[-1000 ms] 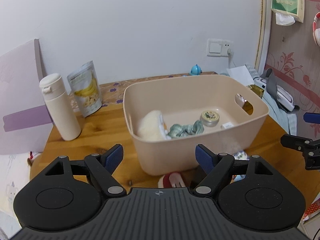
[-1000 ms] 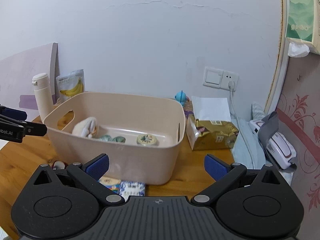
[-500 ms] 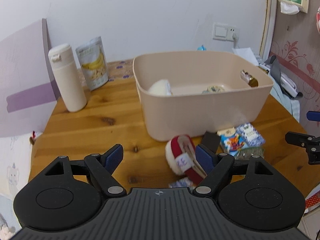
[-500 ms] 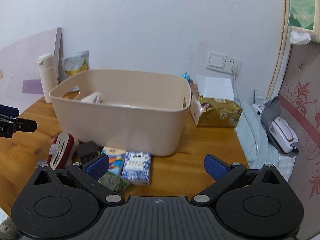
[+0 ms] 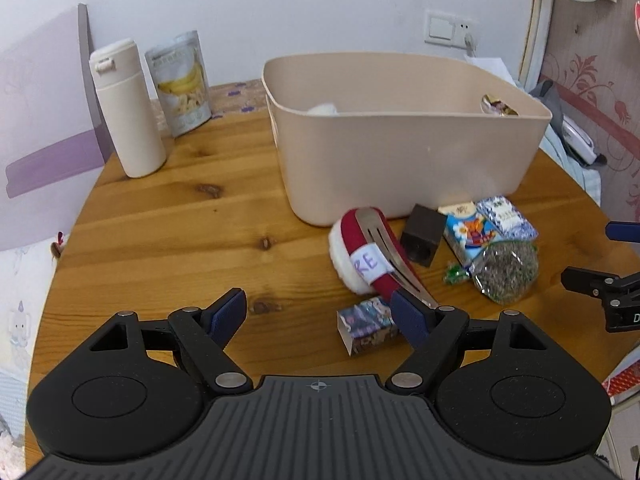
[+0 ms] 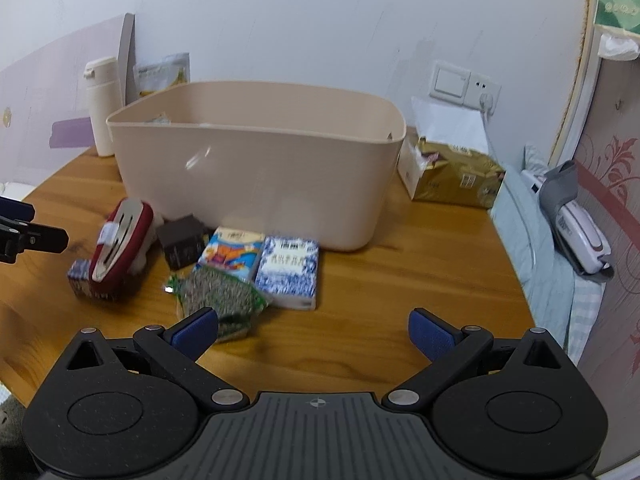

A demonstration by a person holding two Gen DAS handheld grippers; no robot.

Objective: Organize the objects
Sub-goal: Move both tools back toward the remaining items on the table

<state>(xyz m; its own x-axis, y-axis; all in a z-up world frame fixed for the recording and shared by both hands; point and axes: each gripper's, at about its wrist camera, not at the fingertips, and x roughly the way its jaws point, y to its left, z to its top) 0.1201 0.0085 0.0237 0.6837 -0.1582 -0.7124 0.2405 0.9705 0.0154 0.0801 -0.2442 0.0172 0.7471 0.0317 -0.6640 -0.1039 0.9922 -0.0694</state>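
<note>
Both grippers, left gripper [image 5: 320, 316] and right gripper [image 6: 314, 330], gape wide with nothing held, hovering over the wooden table [image 5: 168, 224] near the beige bin [image 5: 400, 152] and the red slipper [image 5: 370, 256].

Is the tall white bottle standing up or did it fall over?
Standing up. The white bottle is upright on the wooden table, cap on top, beside the banana snack bag.

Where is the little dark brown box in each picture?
Left wrist view: the dark brown box stands right of centre, between the red and white thing and the colourful tissue packs.
Right wrist view: the same box sits left of centre, again just right of that red thing.
Shared landmark: the beige bin, directly behind the box in both views.
</note>
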